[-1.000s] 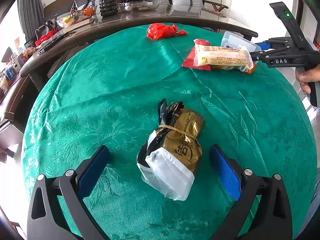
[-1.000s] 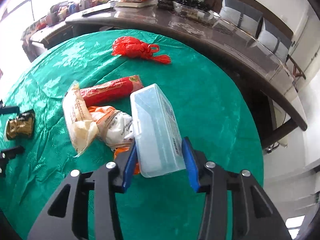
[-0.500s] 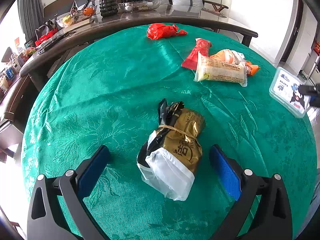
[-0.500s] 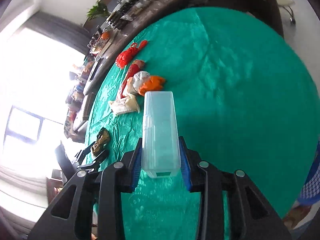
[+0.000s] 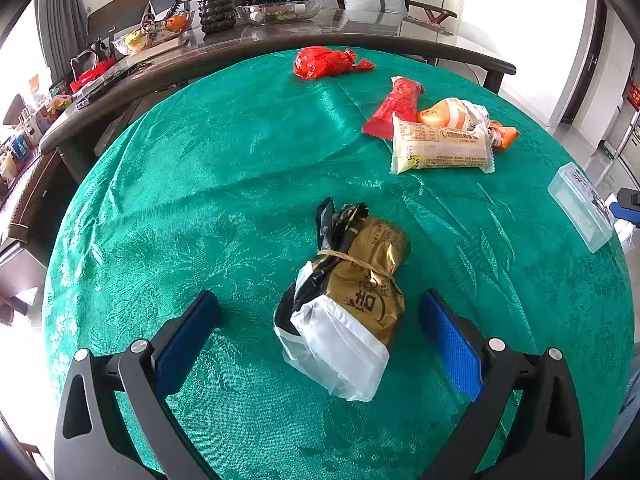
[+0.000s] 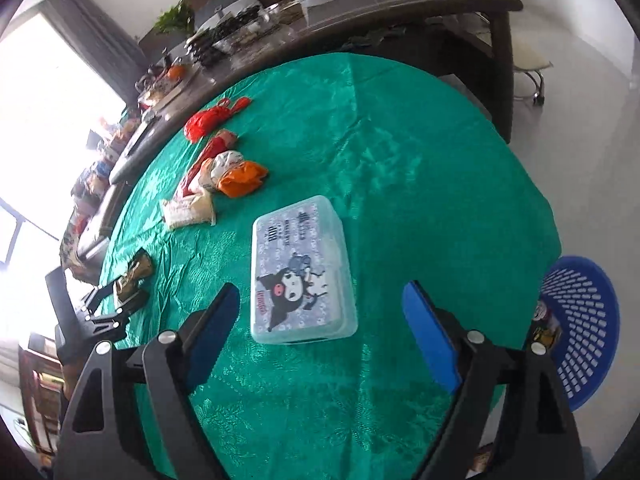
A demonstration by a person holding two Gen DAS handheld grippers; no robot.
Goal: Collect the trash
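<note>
Between the right jaws: clear plastic box (image 6: 302,276) with a cartoon label, flat on the green counter (image 6: 400,152), no pad touching it.
Right gripper (image 6: 320,330): jaws opening, standing wide, the box loose in the gap and nearer the left pad.
Left gripper (image 5: 320,336): jaws wide, nothing gripped; a gold-and-white bag (image 5: 352,300) bound with a rubber band lies on the counter between them, clear of both pads.
Beyond the left jaws: cream wrapper (image 5: 440,146), red wrapper (image 5: 396,106), orange-and-white packet (image 5: 460,116) bunched and touching; a red plastic bag (image 5: 324,63) further off, apart from them.
Beside the right jaws, off the counter edge: blue perforated basket (image 6: 580,328), judged to be the collection bin.
Risk 1: the box sits near the counter edge in the left wrist view; a clip from either pad could push it over, short of the basket.
Risk 2: the box is smooth and hard; a regrip on its corners could squirt it out.
Risk 3: the gold bag is soft and uneven; closing low on the white end may pinch film only, and the load could sag or slip.
Risk 4: pads set low may snag the tablecloth and drag the other wrappers.
Task state: judged early; all visible litter is on the counter.
</note>
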